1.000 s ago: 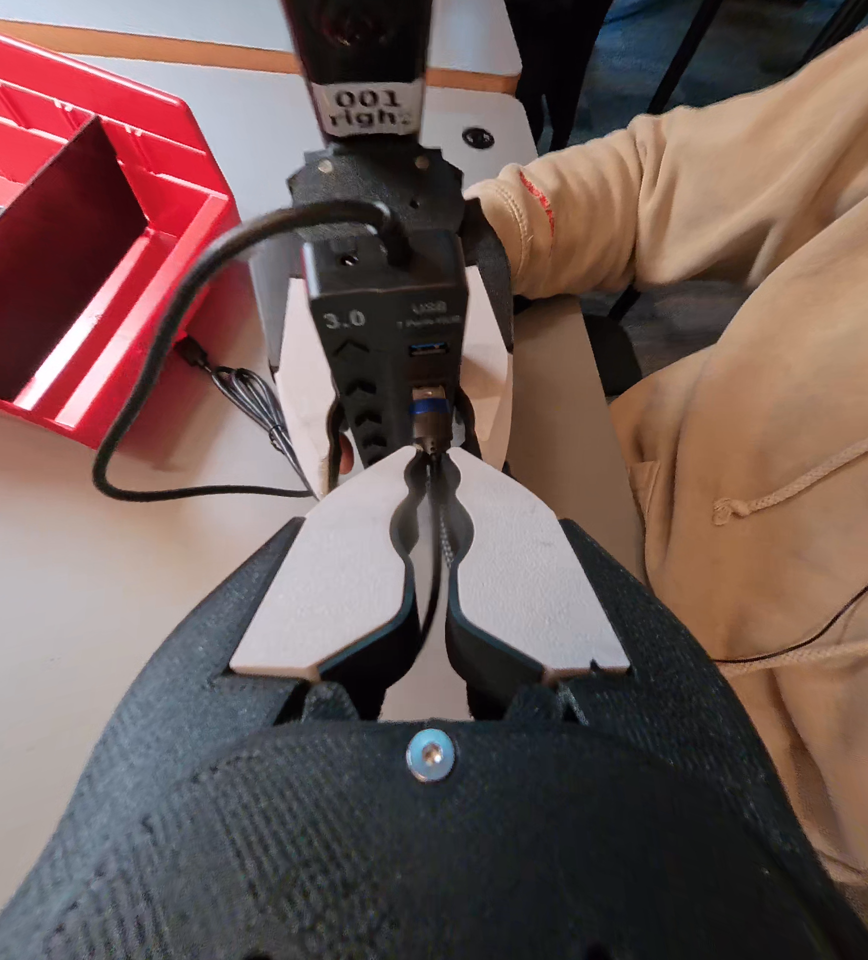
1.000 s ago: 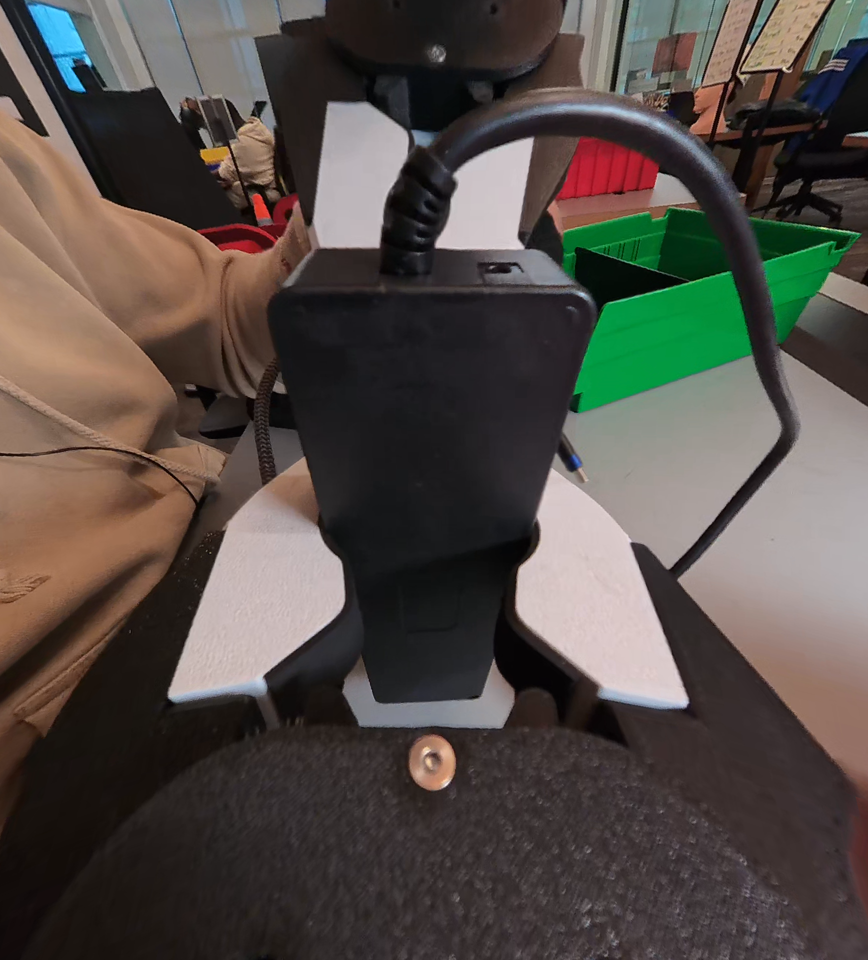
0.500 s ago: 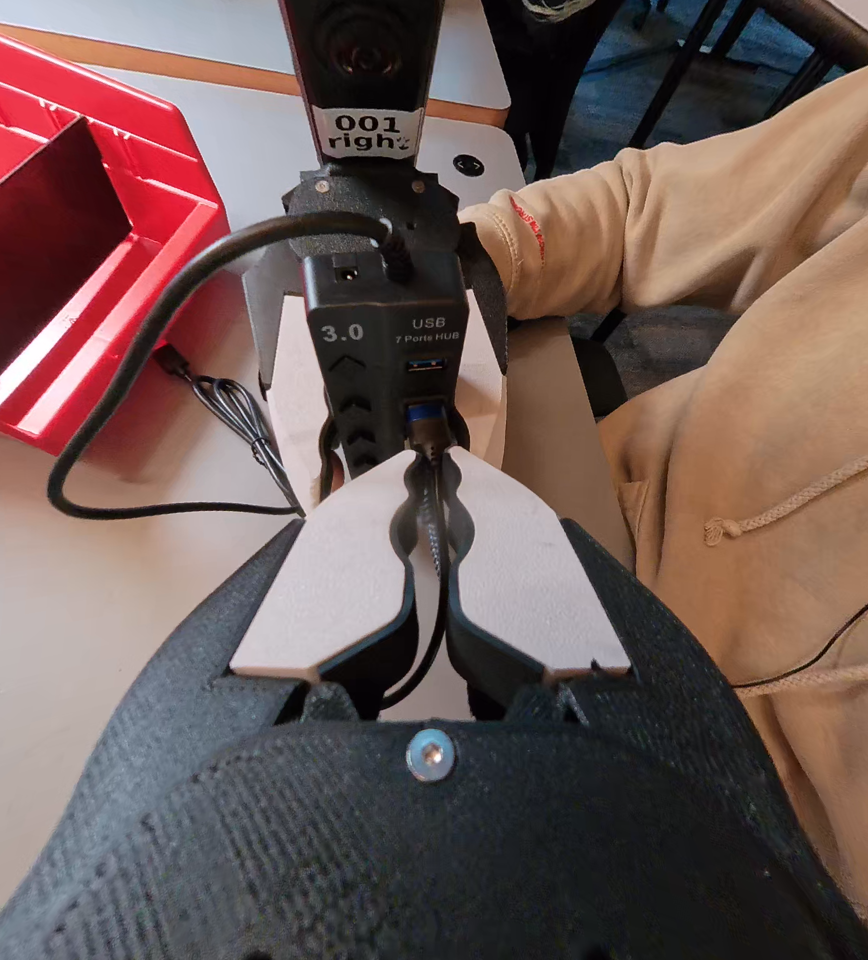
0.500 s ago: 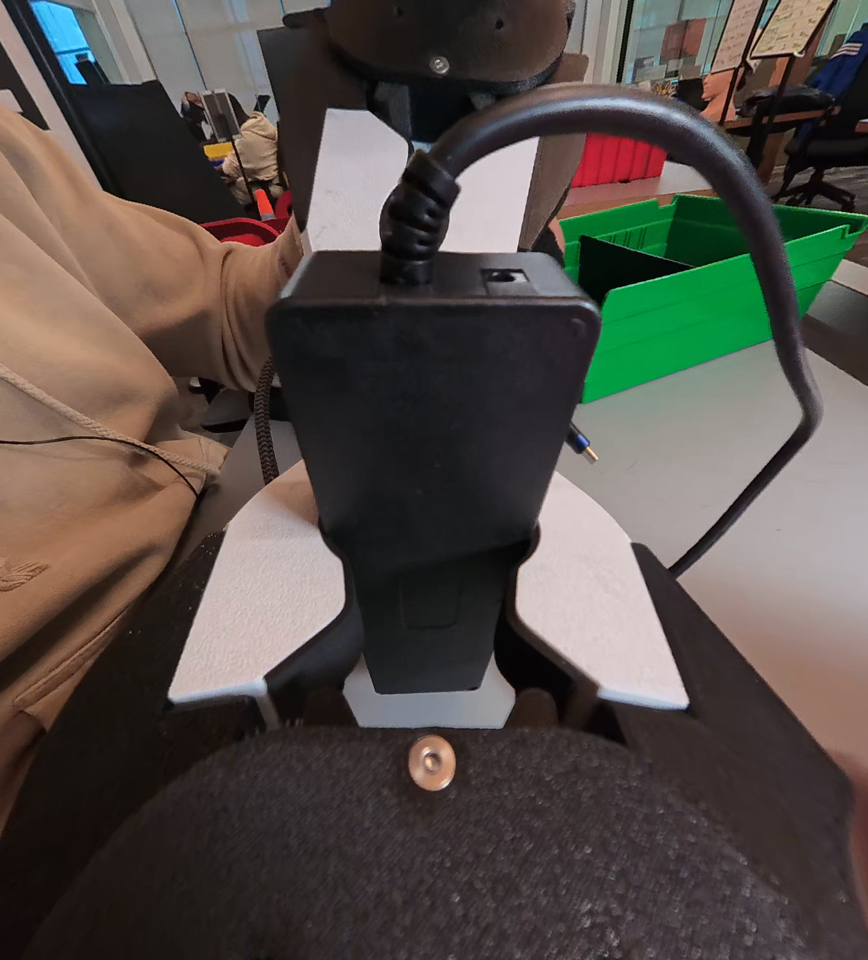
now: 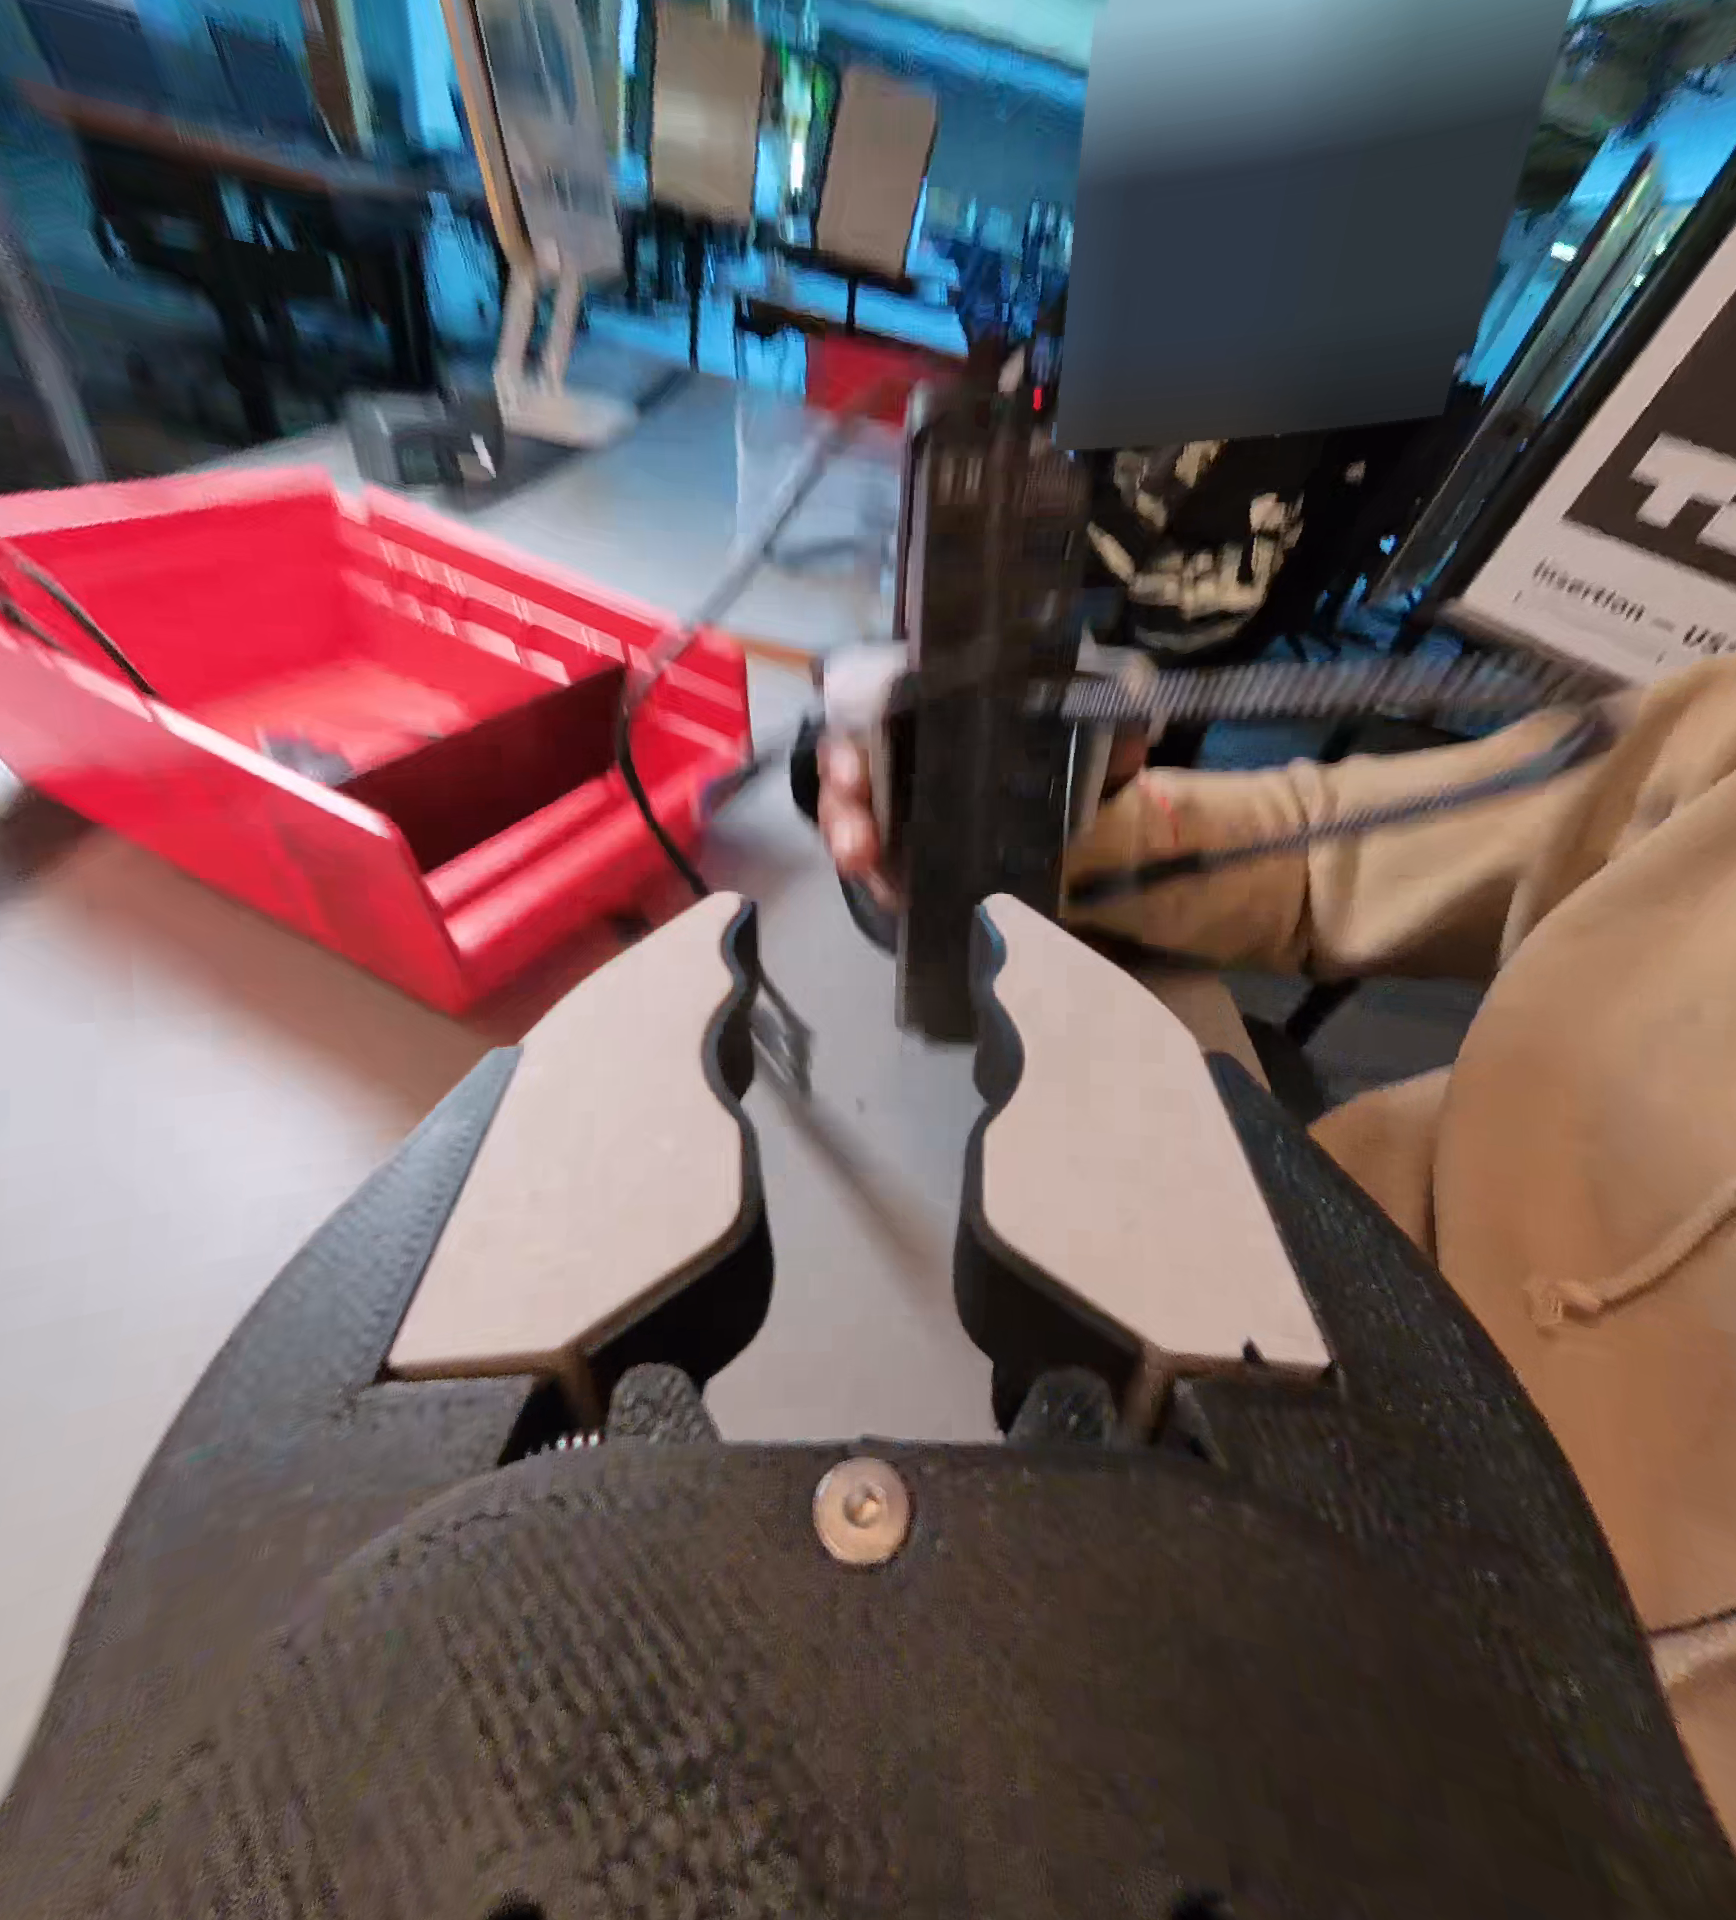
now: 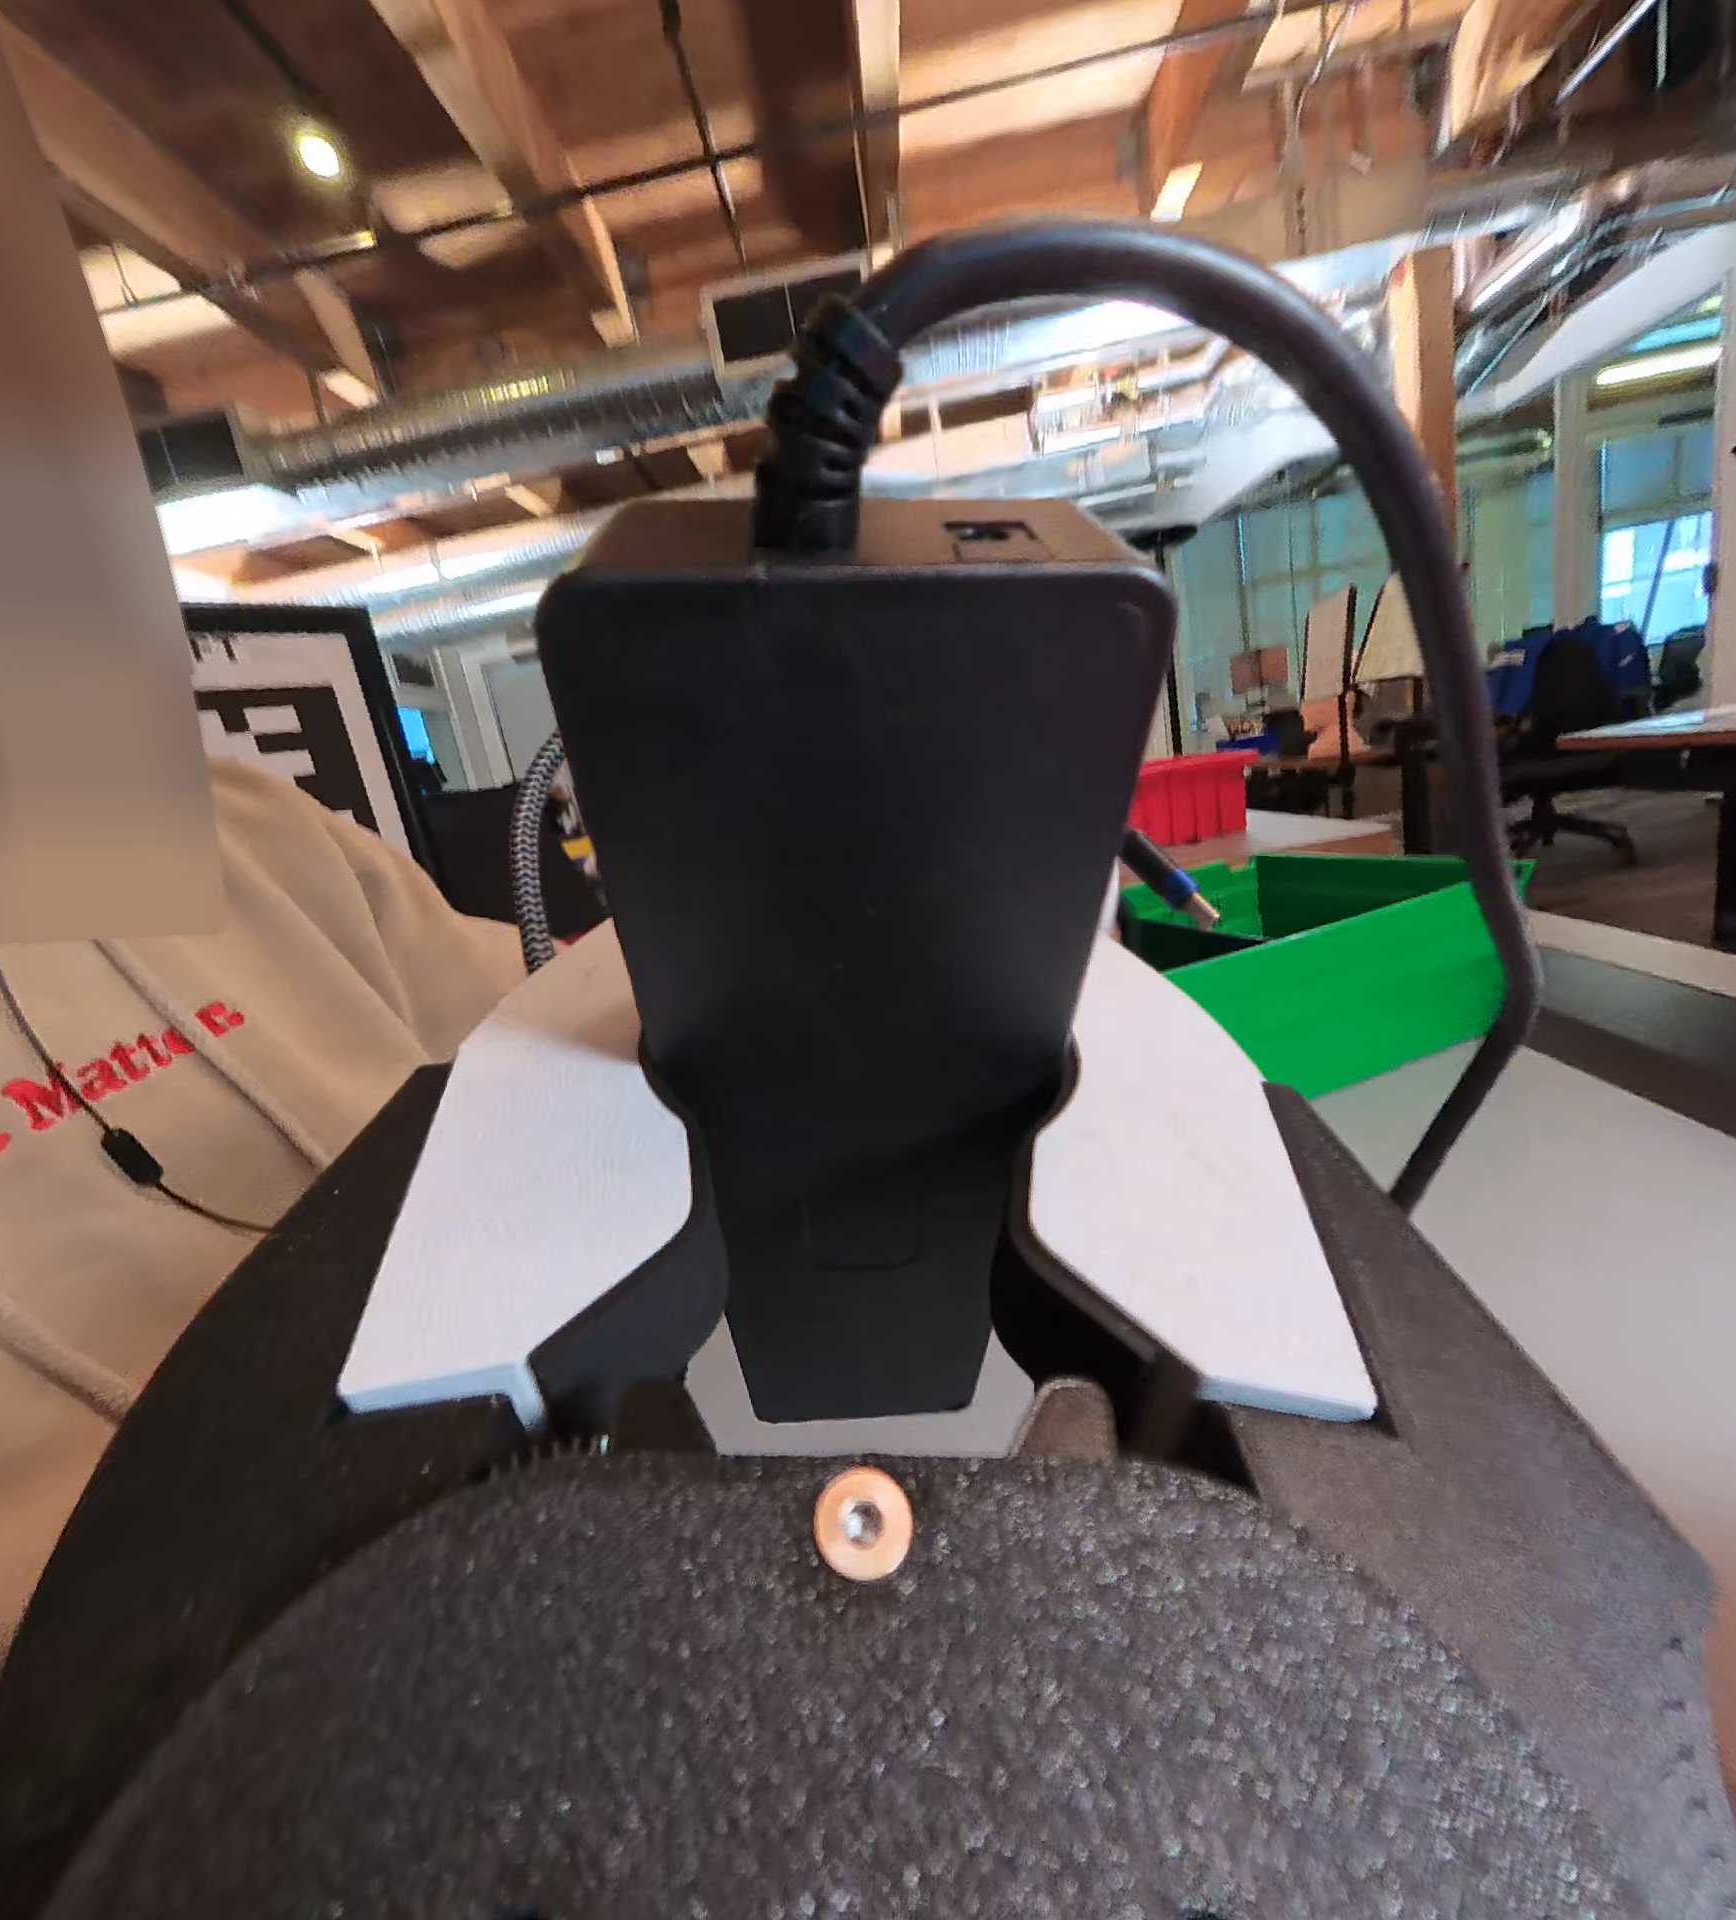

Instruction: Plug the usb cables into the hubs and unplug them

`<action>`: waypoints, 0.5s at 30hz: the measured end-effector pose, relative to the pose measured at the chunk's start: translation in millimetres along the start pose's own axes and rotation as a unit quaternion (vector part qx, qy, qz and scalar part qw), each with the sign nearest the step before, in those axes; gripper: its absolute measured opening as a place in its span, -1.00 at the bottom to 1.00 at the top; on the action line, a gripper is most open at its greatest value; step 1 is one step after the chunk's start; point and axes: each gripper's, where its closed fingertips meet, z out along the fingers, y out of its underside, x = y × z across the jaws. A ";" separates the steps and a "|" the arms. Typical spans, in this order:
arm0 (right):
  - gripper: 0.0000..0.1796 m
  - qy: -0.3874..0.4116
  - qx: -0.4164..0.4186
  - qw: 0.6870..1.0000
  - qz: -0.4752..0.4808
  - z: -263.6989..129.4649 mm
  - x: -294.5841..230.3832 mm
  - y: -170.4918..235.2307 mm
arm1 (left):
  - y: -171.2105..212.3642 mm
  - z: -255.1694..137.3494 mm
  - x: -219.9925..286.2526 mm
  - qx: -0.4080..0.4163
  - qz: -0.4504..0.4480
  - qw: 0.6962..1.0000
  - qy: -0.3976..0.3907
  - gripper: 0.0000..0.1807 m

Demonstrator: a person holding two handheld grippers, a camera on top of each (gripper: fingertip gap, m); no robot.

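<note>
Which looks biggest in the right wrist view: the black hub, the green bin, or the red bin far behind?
1. black hub, though nearness to the camera inflates it
2. green bin
3. red bin

Bare table (image 5: 147, 1164) is left free ahead; passage is blocked by red bin (image 5: 344, 727) and upright hub (image 5: 989, 727).
</note>
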 end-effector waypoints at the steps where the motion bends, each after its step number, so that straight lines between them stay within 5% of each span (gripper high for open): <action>1: -0.29 -0.001 0.008 1.000 0.001 -0.3 -0.5 -2.0 | 20.4 10.2 0.9 -0.015 -0.014 1.000 0.006 -0.50; 8: -0.29 -0.014 -0.025 1.000 -0.010 19.8 -14.1 20.7 | 84.7 82.5 46.0 -0.068 0.020 0.997 0.031 -0.18; 15: -0.27 0.039 -0.097 0.995 -0.008 25.6 -2.2 39.1 | 95.2 80.5 35.8 -0.093 0.055 0.994 -0.020 -0.39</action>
